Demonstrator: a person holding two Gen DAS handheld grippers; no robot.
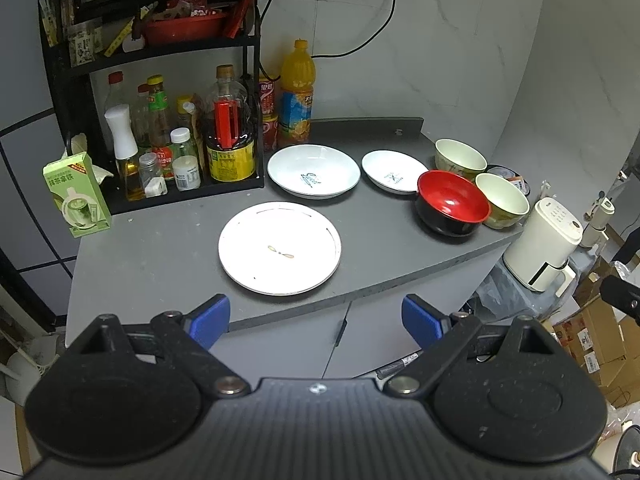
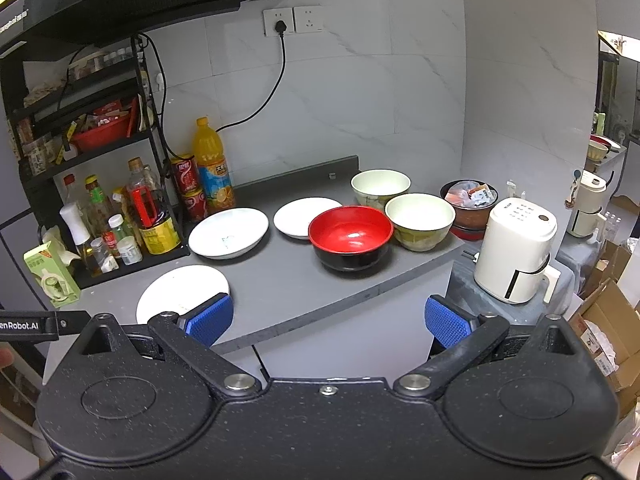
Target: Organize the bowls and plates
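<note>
Above counter (image 1: 160, 264), fingers (image 1: 210, 320) wide, empty.

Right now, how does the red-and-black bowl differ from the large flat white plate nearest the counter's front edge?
The red-and-black lacquer-style bowl is deep with tall sides; the large flat white round plate is shallow, almost level. The bowl is glossy red inside and black outside; the plate is white with a small mark at its centre. The bowl sits right beside a cream bowl; the plate lies alone. Both stand upright and empty on the grey counter.

Three plates (image 1: 279, 248) and three bowls (image 1: 452, 202) on the counter (image 1: 160, 264).
</note>
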